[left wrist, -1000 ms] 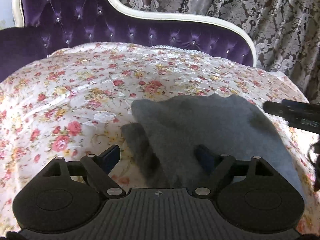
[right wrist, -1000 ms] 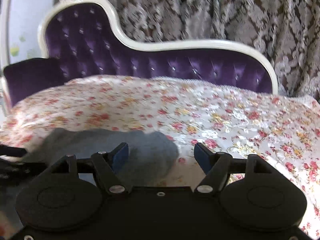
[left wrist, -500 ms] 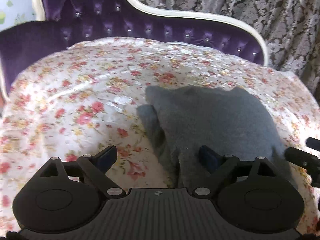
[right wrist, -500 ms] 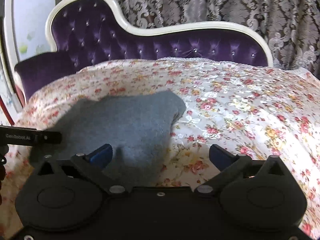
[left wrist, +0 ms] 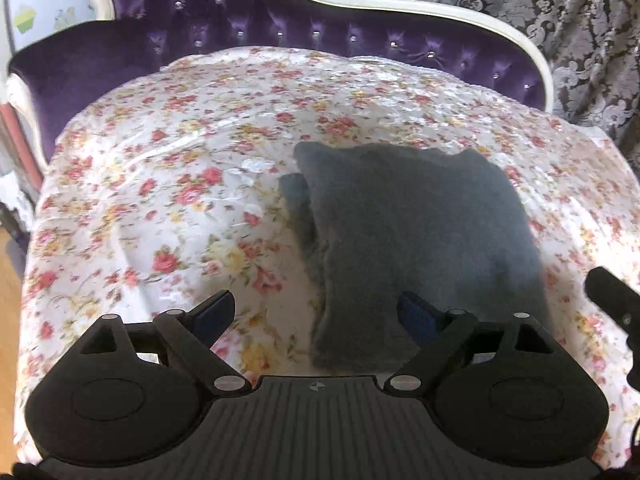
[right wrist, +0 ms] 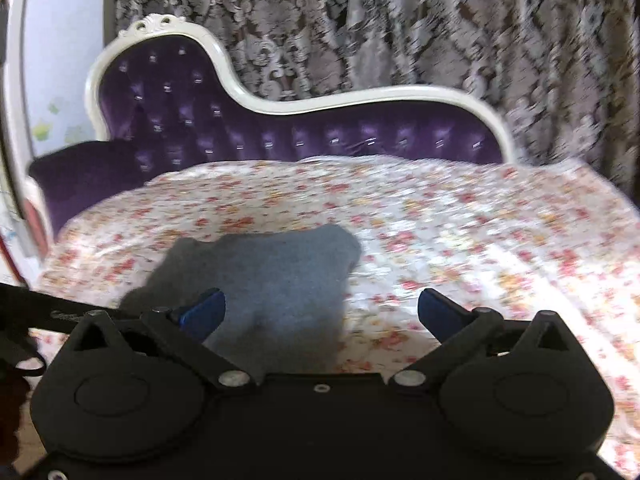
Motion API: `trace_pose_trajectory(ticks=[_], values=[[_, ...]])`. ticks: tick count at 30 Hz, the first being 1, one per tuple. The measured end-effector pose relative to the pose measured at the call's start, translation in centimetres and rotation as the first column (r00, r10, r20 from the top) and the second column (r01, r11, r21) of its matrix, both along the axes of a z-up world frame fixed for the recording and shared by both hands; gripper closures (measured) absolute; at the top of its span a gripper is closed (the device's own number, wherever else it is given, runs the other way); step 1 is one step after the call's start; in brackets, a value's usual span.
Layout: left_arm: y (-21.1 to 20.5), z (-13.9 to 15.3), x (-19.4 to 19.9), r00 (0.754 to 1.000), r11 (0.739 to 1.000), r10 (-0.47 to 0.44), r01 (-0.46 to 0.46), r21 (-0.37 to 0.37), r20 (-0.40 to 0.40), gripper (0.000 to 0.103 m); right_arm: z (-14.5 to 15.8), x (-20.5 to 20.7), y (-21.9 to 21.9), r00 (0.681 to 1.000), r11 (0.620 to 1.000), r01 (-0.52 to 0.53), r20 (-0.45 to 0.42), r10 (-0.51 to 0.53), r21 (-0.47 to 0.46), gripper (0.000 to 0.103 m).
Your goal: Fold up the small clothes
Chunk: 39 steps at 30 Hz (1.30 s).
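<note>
A folded grey garment (left wrist: 416,236) lies flat on the floral sheet (left wrist: 168,184), right of centre in the left wrist view. My left gripper (left wrist: 316,312) hangs above its near edge, open, with nothing between the blue pads. In the right wrist view the same grey garment (right wrist: 276,280) lies lower left. My right gripper (right wrist: 320,308) is open wide above the garment's right side, pads apart from the cloth. The other gripper's black tip (left wrist: 612,300) shows at the right edge of the left wrist view.
The sheet covers a purple tufted sofa with a white frame (right wrist: 360,96). A patterned curtain (right wrist: 400,24) hangs behind it. Wooden floor (left wrist: 8,280) shows past the sheet's left edge. Bare floral sheet (right wrist: 500,248) stretches right of the garment.
Both grippers have drawn back and risen from the garment, which now lies free and appears farther off. The right gripper's jaws have opened wider.
</note>
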<state>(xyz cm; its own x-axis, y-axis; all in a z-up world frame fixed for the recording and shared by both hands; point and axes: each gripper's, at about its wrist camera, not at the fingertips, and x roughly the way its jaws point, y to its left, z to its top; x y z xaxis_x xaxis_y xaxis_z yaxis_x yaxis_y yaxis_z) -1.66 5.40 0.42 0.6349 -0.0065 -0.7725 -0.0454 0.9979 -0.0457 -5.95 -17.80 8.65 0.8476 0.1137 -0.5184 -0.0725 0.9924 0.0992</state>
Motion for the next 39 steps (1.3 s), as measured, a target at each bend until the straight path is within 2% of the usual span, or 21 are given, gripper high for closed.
trace_pose_trajectory(ticks=[2, 5, 13, 21, 39], values=[[-0.3, 0.1, -0.6, 1.0, 0.999, 0.016, -0.017, 0.048, 0.015, 0.014, 0.1, -0.2, 0.2, 1.0, 1.0, -0.021, -0.002, 0.021, -0.003, 0.001], [-0.6, 0.4, -1.1, 0.999, 0.995, 0.014, -0.017, 0.094, 0.03, 0.014, 0.0, -0.3, 0.2, 0.998, 0.997, -0.059, -0.029, 0.061, 0.049, 0.001], [-1.1, 0.4, -2.1, 0.999, 0.996, -0.011, 0.009, 0.085, 0.03, 0.014, -0.3, -1.2, 1.1, 0.993, 0.995, -0.101, -0.054, 0.102, 0.02, 0.001], [-2.3, 0.0, -3.0, 0.999, 0.995, -0.043, 0.042, 0.088, 0.015, 0.014, -0.2, -1.7, 0.9, 0.996, 0.996, -0.08, -0.048, 0.078, -0.036, 0.001], [-3.9, -0.2, -3.3, 0.996, 0.99, -0.091, 0.091, 0.111, 0.001, 0.014, -1.1, -1.5, -0.3, 0.993, 0.999, -0.052, -0.105, 0.052, 0.0, 0.001]])
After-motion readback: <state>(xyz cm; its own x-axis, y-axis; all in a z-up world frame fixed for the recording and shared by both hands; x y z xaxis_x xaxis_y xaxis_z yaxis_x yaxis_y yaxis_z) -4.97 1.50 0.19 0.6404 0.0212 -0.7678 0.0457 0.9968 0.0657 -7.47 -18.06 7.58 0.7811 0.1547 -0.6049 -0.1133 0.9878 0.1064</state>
